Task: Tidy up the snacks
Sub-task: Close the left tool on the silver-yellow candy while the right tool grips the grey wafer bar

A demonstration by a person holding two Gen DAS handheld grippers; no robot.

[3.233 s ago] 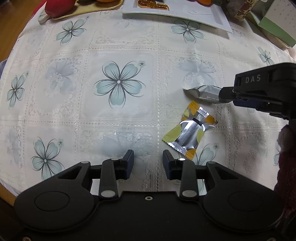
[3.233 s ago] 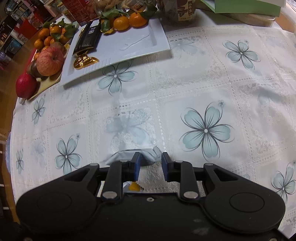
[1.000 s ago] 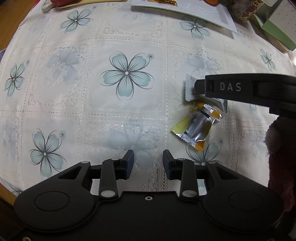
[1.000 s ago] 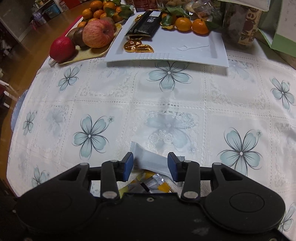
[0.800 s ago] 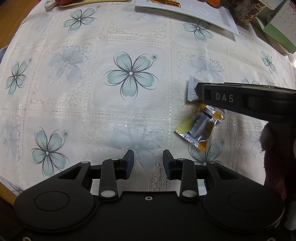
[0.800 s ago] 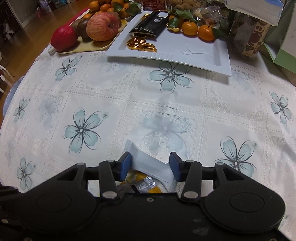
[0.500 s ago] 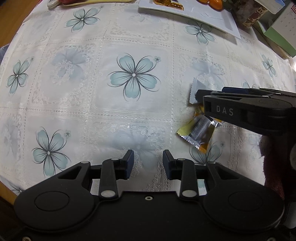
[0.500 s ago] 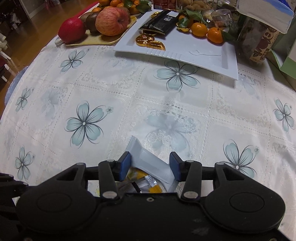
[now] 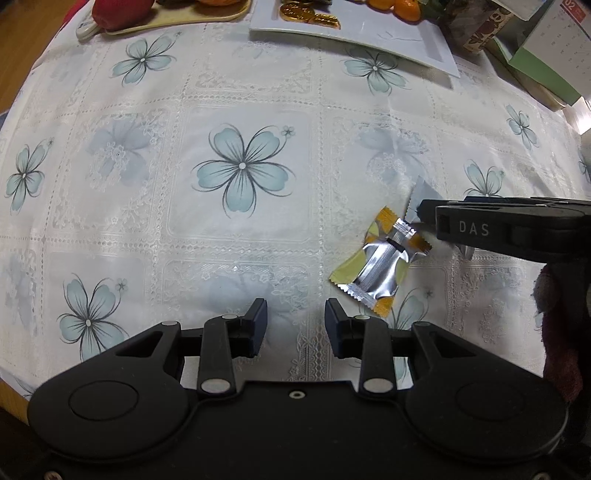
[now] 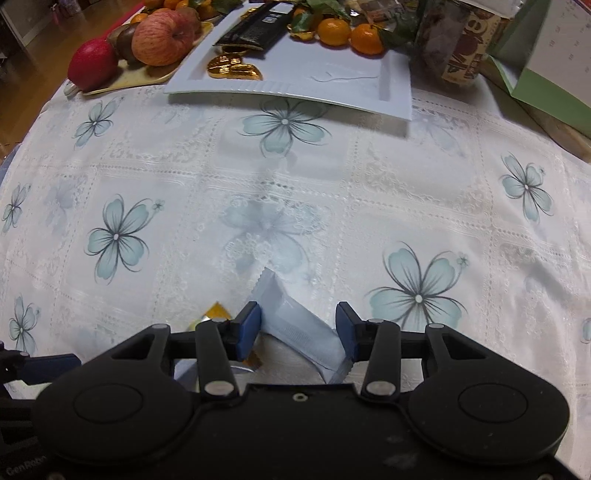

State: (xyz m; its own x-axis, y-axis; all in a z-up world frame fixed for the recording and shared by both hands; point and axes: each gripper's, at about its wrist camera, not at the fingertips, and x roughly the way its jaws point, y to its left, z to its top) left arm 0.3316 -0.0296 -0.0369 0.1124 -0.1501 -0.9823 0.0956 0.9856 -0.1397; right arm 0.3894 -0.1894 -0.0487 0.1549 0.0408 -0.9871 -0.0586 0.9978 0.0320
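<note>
R gripper [image 10: 298,326] points down at the cloth [image 10: 258,177]; its jaws have just been closing, w/ the white packet [image 10: 284,302] lying slantwise between them; both pads now appear to meet its sides, so we read it as pinched, tho the hold looks light and sits toward the near end; whether it is clear of the cloth we can't tell.

Just off the left pad, at abt 9 o'clock, a corner of the yellow candy [image 10: 216,310] peeks out, close beside the packet.

L gripper [image 9: 295,317] hovers w/ jaws spread and nothing between them; from it the candy lies flat at abt 2 o'clock, near, and the packet's tip shows beyond that, under the R gripper's side.

Far out at 12 o'clock in the R view sits the white tray [image 10: 332,88], w/ gold sweets [image 10: 234,70], a dark bar [image 10: 255,31] and oranges [image 10: 349,31] at its back; the bare part at front-right looks like the likely drop spot.

Step in hand, we judge: picking up the packet, w/ the candy not yet dealt with; next move calls for a firm squeeze, a straight lift that doesn't drag the candy along, then a carry toward 12 o'clock; L gripper could take the candy at 2 o'clock.
</note>
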